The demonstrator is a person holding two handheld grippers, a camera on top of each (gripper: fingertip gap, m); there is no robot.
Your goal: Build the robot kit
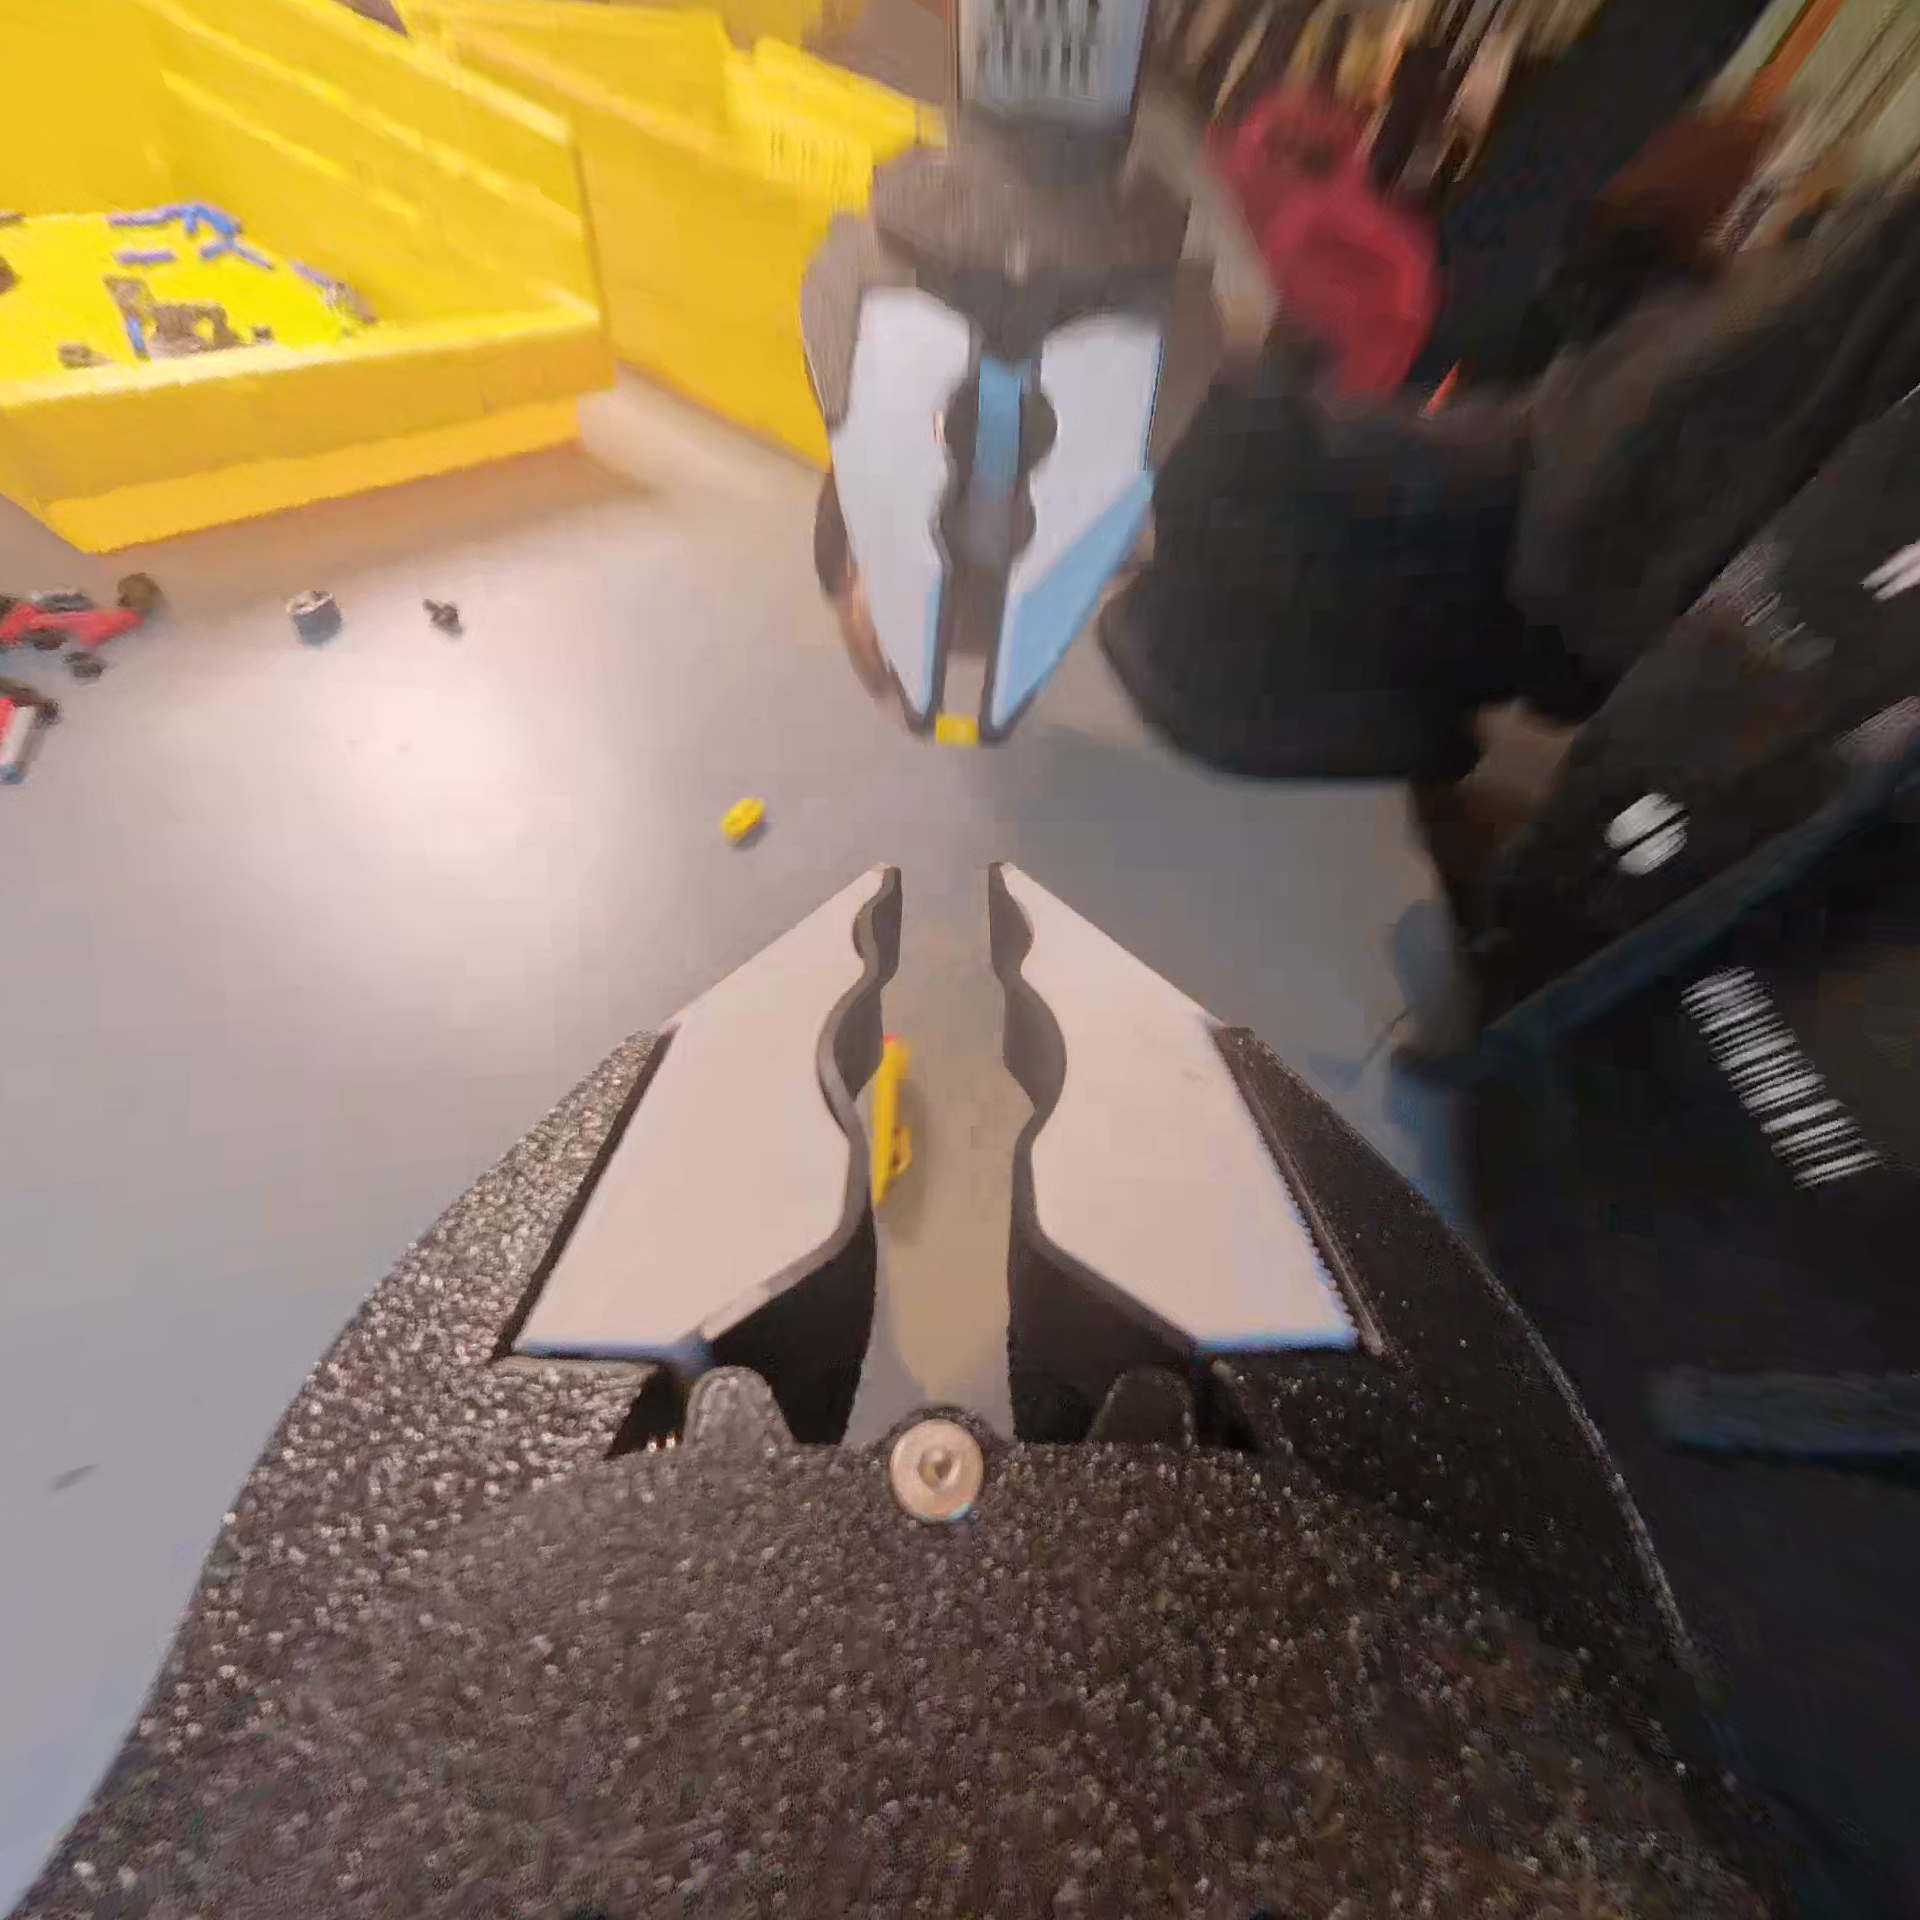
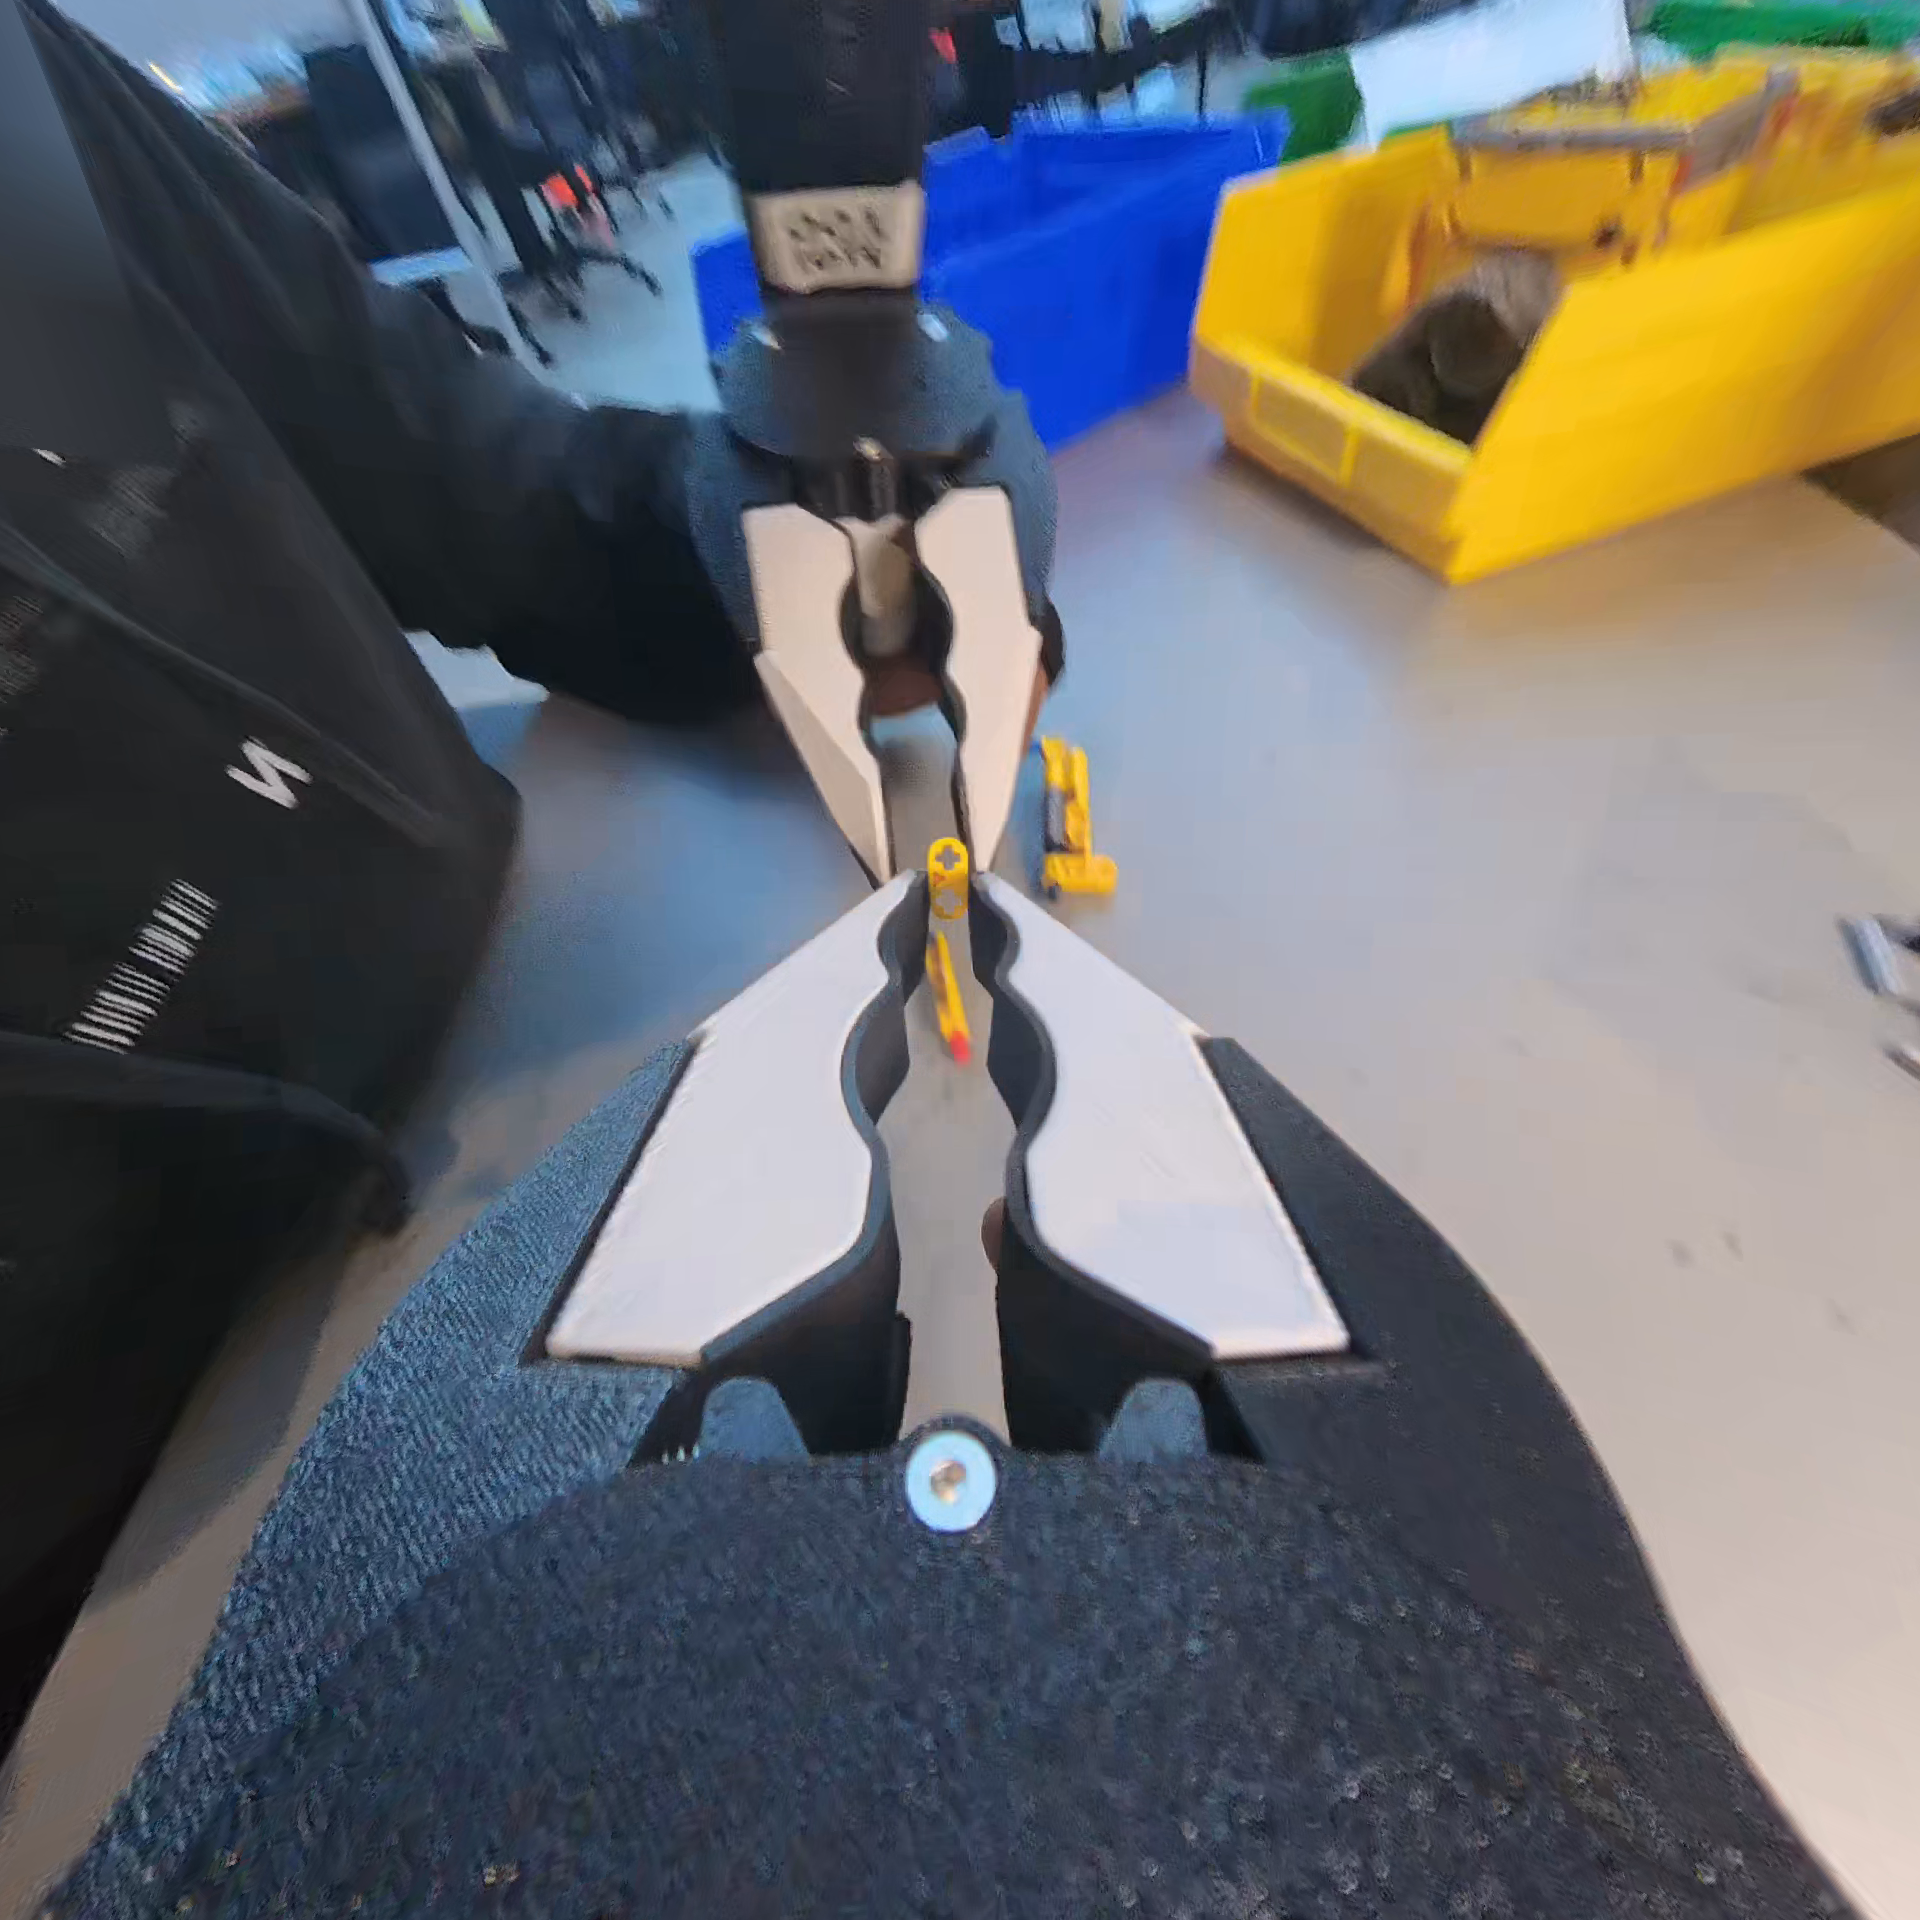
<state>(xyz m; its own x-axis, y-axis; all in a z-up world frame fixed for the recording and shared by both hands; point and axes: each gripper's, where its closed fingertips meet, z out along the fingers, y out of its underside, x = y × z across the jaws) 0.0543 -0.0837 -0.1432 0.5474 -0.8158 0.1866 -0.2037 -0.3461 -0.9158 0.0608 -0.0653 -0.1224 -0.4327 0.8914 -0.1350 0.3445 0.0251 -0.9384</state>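
My right gripper [image 2: 948, 883] is shut on a small yellow two-hole link [image 2: 948, 878], held upright at its fingertips above the grey table [image 2: 1455, 935]. In the left wrist view it [image 1: 956, 717] faces me with the link [image 1: 954, 729] at its tips. My left gripper [image 1: 943, 883] is open and empty, tip to tip with the right one; it also shows in the right wrist view [image 2: 935, 857]. A yellow piece with a red end [image 2: 948, 1000] lies on the table under both grippers, seen between my left fingers [image 1: 891, 1117].
A yellow assembly [image 2: 1070, 821] lies beside the left gripper. Yellow bins [image 1: 312, 395] [image 2: 1558, 416] and a blue bin [image 2: 1091, 260] stand at the back. Red and black parts [image 1: 62, 623] lie far left. A black bag [image 2: 208, 831] and a person's black sleeve [image 2: 520, 540] crowd one side. My left and right fingertips are right by each other.
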